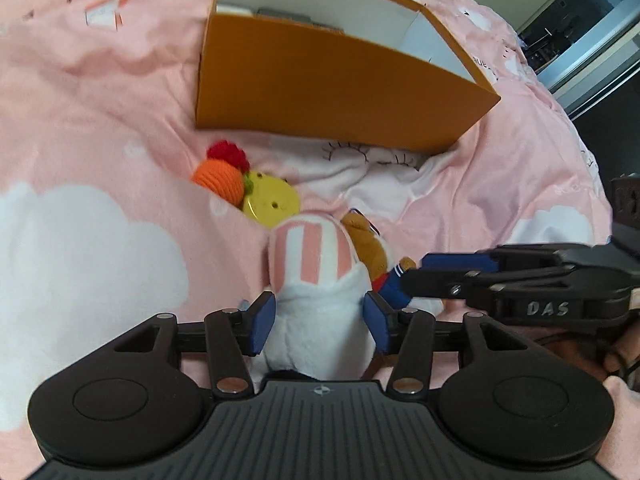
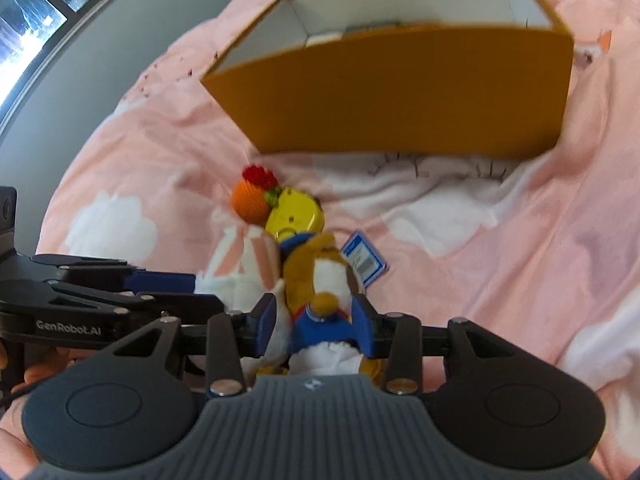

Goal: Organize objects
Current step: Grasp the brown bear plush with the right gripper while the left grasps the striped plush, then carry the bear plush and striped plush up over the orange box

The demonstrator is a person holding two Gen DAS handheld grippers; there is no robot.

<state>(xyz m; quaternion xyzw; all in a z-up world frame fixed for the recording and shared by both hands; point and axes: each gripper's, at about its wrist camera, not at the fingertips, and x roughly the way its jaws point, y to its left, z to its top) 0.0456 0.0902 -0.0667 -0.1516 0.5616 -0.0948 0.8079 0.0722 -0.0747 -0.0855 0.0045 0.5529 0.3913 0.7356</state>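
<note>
The left gripper [image 1: 320, 318] is seen clamped on a white plush [image 1: 320, 300] with a pink-and-white striped hood, its blue pads [image 1: 264, 320] pressed against both flanks of the toy. The right gripper [image 2: 316, 322] is seen clamped on a brown plush [image 2: 320, 276] in a blue outfit, its blue pads [image 2: 364, 328] set against the toy's sides. The two plush toys are held side by side and touching, the white one to the left of the brown one. In the left wrist view the right gripper [image 1: 416, 276] is noted entering from the right, its fingertips at the brown plush [image 1: 368, 236]. A blue-edged tag [image 2: 364, 260] is observed just right of the brown plush, lying on the bedding. Just beyond the toys, a yellow round item [image 1: 274, 202] is found on the pink blanket [image 1: 100, 120], with an orange knitted ball [image 1: 220, 180] topped in red touching its left edge. Farther off, an orange box [image 1: 332, 88] with a white interior is recorded standing open on the blanket; some contents are visible inside near its left end, but cannot be identified. Both plush toys are located near the cameras, well apart from the box. The blanket is printed with white clouds, and a glass door [image 1: 580, 28] is visible at far right.
</note>
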